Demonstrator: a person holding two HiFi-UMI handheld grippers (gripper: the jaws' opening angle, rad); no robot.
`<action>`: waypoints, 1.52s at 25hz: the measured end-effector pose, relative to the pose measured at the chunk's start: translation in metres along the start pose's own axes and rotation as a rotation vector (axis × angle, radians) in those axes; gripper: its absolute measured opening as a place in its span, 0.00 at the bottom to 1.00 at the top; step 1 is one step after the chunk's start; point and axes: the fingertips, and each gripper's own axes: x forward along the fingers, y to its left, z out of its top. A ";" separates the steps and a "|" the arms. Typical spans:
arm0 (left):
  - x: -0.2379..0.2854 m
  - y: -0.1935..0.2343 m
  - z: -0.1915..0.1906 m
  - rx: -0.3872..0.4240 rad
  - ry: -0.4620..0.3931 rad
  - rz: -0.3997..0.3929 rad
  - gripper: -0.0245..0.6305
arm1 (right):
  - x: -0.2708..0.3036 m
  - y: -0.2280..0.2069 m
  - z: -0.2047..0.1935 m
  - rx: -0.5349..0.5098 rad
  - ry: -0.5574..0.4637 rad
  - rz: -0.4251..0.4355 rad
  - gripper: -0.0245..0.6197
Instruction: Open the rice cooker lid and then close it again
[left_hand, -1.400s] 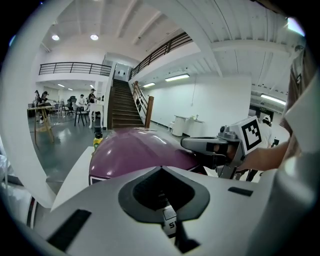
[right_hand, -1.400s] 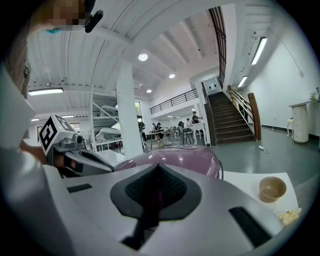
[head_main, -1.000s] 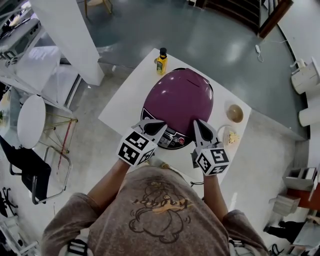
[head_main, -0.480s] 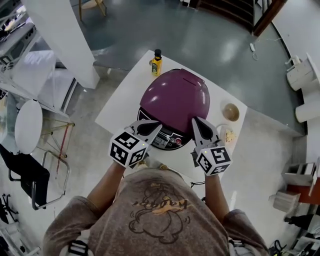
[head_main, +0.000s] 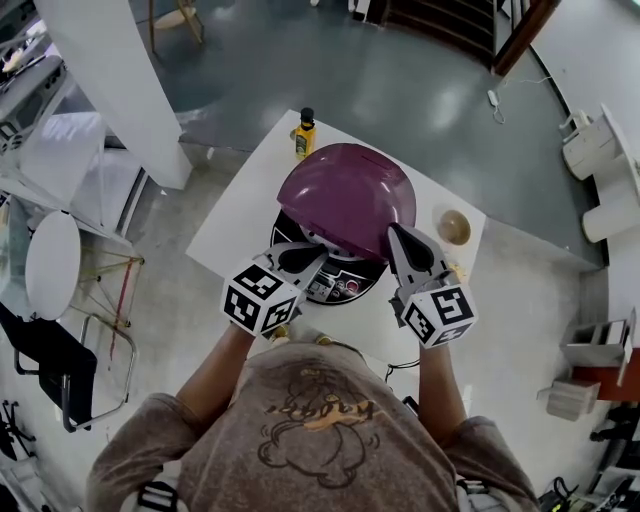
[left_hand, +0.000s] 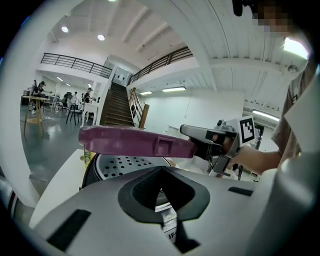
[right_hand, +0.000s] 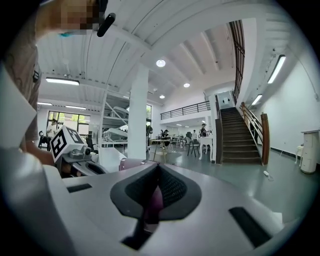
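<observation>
Head view: rice cooker (head_main: 335, 288) sits mid white worktop (head_main: 250, 200). Its purple lid (head_main: 345, 195) is tilted up at the front, ajar, and the black body and control panel show below it. Left claw (head_main: 312, 252) is low at the cooker's front left, over the panel. Right claw (head_main: 398, 238) is at the lid's front right edge and overlaps the rim. A yellow bottle (head_main: 303, 135) stands behind the cooker at the worktop's far corner. A small bowl (head_main: 453, 227) sits to the cooker's right. Person's arms and shirt fill the bottom.

Left gripper view: left claw (left_hand: 161, 172) has its pads pressed together at the tip, nothing pinched. The cooker's panel label shows through the gap lower down. Lid (left_hand: 125, 141) hangs raised above the perforated inner plate (left_hand: 125, 162), with a clear gap between the two. Right claw (left_hand: 184, 131) comes in from the right, tip right at the lid's front end. It looks like it touches, but I can't tell if it is under or against the rim. Marker cube (left_hand: 246, 129) sits behind it.

Right gripper view: right claw (right_hand: 157, 169) is pressed together too, pads meeting at the tip. Purple of the lid (right_hand: 154, 200) shows through the opening behind the pads, and a bit of lid (right_hand: 131, 162) shows past the tip. It is not pinched. Left claw (right_hand: 92, 167) and its marker cube (right_hand: 65, 141) sit at the left. Pillar (right_hand: 137, 115) and staircase (right_hand: 240, 135) are behind.
</observation>
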 end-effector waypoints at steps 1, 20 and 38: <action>0.001 -0.001 0.001 0.002 0.000 -0.006 0.07 | 0.000 0.000 0.003 -0.006 -0.003 0.001 0.04; 0.013 -0.011 0.021 0.001 -0.033 -0.089 0.07 | 0.009 -0.026 0.065 -0.100 -0.081 0.002 0.04; 0.021 -0.018 0.033 0.011 -0.052 -0.120 0.07 | 0.030 -0.087 0.132 -0.088 -0.212 -0.008 0.04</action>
